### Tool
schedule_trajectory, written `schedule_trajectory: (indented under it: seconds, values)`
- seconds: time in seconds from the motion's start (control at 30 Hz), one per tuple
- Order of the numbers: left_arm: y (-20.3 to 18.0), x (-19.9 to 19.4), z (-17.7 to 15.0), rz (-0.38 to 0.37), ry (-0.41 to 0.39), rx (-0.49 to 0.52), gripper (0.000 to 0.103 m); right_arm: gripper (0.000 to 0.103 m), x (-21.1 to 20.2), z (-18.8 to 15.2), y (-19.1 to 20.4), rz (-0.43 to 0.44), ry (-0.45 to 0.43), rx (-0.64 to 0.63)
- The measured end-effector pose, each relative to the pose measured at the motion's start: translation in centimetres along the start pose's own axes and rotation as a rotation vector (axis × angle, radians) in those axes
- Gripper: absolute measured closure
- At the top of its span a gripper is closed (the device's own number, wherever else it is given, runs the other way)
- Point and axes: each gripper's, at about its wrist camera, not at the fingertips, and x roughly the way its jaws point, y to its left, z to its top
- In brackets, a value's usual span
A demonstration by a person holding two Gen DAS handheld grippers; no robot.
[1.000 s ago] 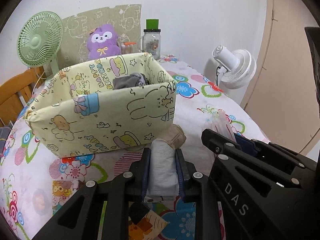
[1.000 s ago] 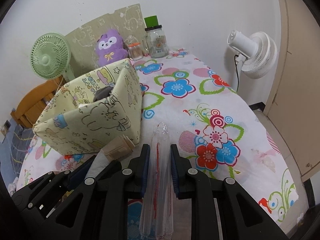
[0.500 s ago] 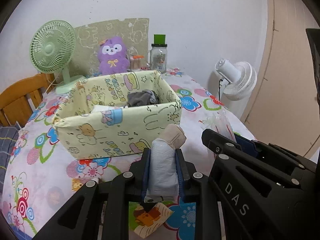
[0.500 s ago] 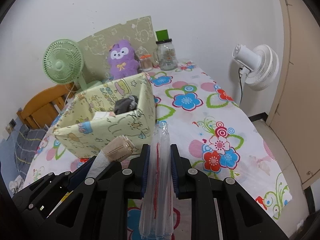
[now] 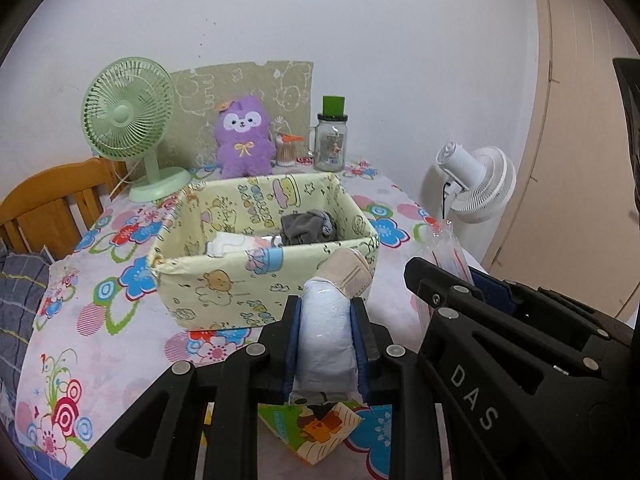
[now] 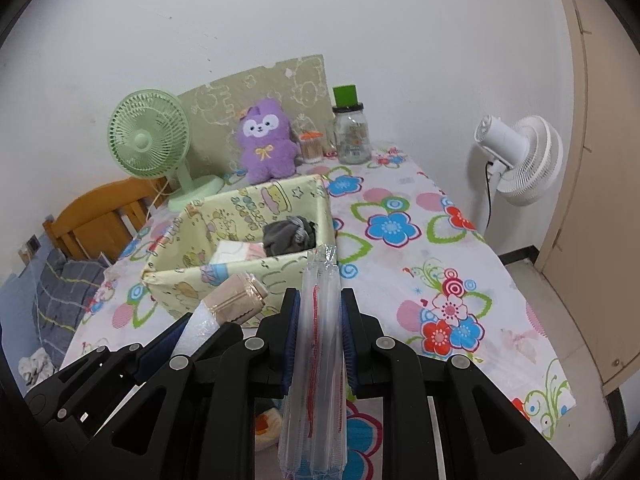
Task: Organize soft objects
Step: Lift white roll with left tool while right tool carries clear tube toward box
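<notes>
Plastic-wrapped white roll pinched in left claw, clear packet in right claw, near cartoon-print box; next, release inside.

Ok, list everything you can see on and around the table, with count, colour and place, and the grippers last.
box: 1, yellow print, mid-table
grey cloth: 1, in box
white pack: 1, in box
plush: 1, purple, behind box
desk fan: 1, green, far left
jar: 1, clear, green top, by wall
floor fan: 1, white, right of table
chair: 1, wooden, left
roll: 1, white and beige, in left gripper
sleeve: 1, clear with red, in right gripper
left gripper: jaws shut
right gripper: jaws shut
</notes>
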Motion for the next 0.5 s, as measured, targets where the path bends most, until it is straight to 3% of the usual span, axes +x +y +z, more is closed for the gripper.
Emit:
schedule_trajectory:
  seconds: [0.5]
  values:
    - [1.3, -2.7, 1.5, 0.021, -0.05, -0.01, 0.081, 0.08, -2.0, 1.7, 2.3, 0.021, -0.041, -0.038]
